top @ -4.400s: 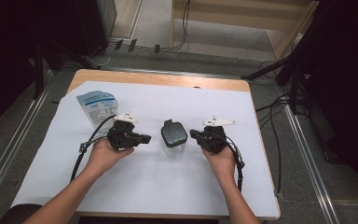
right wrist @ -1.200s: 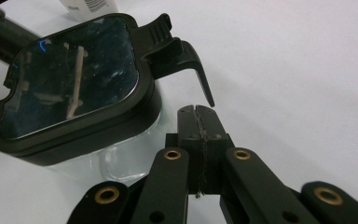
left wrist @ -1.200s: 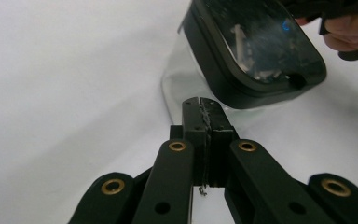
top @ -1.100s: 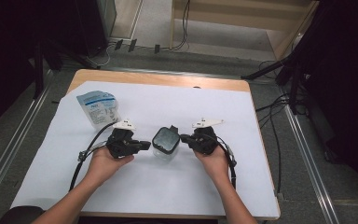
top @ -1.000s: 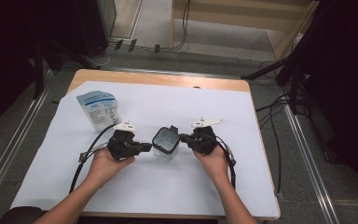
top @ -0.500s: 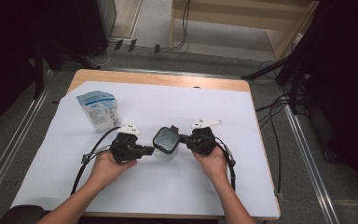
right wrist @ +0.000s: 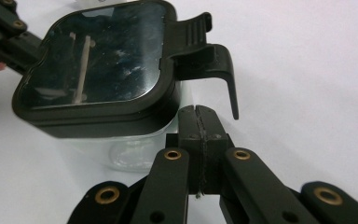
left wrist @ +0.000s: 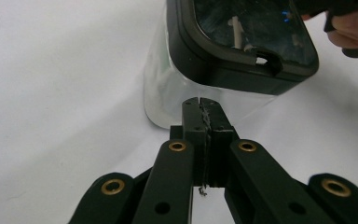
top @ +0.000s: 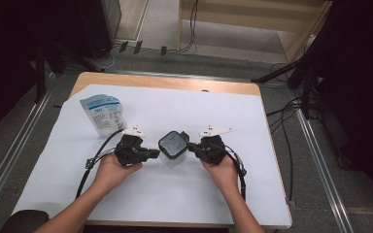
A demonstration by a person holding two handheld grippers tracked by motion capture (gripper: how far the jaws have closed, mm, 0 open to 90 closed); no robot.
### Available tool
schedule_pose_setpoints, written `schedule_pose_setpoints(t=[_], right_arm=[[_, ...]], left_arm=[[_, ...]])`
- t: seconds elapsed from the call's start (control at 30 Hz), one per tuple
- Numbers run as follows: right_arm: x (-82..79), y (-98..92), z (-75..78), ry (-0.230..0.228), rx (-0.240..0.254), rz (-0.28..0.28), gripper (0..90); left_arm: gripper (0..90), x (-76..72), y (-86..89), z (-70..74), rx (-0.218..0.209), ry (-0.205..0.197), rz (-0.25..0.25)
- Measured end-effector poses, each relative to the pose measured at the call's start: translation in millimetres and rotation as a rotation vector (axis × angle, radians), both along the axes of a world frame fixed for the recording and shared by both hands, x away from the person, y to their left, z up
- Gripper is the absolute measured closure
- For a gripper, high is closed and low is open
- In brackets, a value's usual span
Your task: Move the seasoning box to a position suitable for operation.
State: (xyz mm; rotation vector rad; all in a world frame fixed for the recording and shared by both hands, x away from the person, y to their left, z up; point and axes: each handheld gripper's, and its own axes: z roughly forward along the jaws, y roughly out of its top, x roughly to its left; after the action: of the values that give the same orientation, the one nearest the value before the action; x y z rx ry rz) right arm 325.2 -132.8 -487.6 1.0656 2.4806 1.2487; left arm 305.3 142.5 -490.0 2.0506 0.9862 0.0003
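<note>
Fingers (left wrist: 193,116) of both grippers closed, flanking the lidded container (top: 173,144).

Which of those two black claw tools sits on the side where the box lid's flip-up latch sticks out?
The right gripper. The clear container's black latch tab juts out just above its shut tips; the left gripper faces the lid's plain notched edge.

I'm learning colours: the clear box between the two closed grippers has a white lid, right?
Not quite. The lid is black, as the right gripper view shows. The box is clear and does sit between the left gripper and right gripper, both closed.
</note>
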Motion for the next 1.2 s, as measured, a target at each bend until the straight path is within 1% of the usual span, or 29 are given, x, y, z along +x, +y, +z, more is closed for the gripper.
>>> schedule_pose_setpoints(t=[0.13,0.2,0.27,0.4,0.43,0.5,0.6,0.77,0.83,0.9,0.93,1.1,1.2], right_arm=[[-4.2,-0.5,0.3,-0.004,0.0,-0.003,90.0],[-5.7,-0.8,0.3,-0.004,0.0,-0.001,90.0],[-7.1,-1.0,0.6,-0.005,-0.001,0.002,90.0],[-10.6,0.1,0.8,-0.003,0.002,0.007,90.0],[-11.7,0.7,0.9,-0.002,0.004,0.005,90.0],[-13.6,1.5,1.6,0.001,-0.001,0.007,90.0],[-15.9,2.4,1.9,0.0,-0.003,0.007,90.0],[-19.3,3.5,1.7,0.003,0.0,0.009,90.0],[-20.4,3.9,1.9,0.006,-0.001,0.006,90.0],[-20.8,3.7,1.7,0.003,-0.001,0.01,90.0],[-21.3,3.8,1.5,0.002,0.0,0.009,90.0],[-23.3,4.0,1.4,0.01,0.006,0.01,90.0],[-23.9,4.0,1.5,0.018,0.006,0.006,90.0]], left_arm=[[90.0,3.9,0.5,0.3,0.0,0.0,0.003],[90.0,5.8,0.9,0.6,0.009,-0.003,0.005],[90.0,7.5,1.1,0.2,-0.001,0.001,0.012],[90.0,11.3,2.2,0.1,0.0,-0.002,0.016],[90.0,12.2,2.7,0.4,0.008,-0.002,0.016],[90.0,13.8,2.6,-0.2,0.003,-0.003,0.019],[90.0,16.5,2.9,0.0,0.01,-0.009,0.017],[90.0,20.5,2.8,-0.6,0.001,-0.006,0.025],[90.0,21.9,2.6,-1.0,-0.004,-0.005,0.025],[90.0,23.5,1.9,0.1,0.013,-0.011,0.02],[90.0,24.3,1.3,0.2,0.013,-0.014,0.02],[90.0,30.0,1.0,-1.4,-0.006,-0.01,0.013],[90.0,31.5,0.4,-1.2,0.003,-0.011,0.01]])
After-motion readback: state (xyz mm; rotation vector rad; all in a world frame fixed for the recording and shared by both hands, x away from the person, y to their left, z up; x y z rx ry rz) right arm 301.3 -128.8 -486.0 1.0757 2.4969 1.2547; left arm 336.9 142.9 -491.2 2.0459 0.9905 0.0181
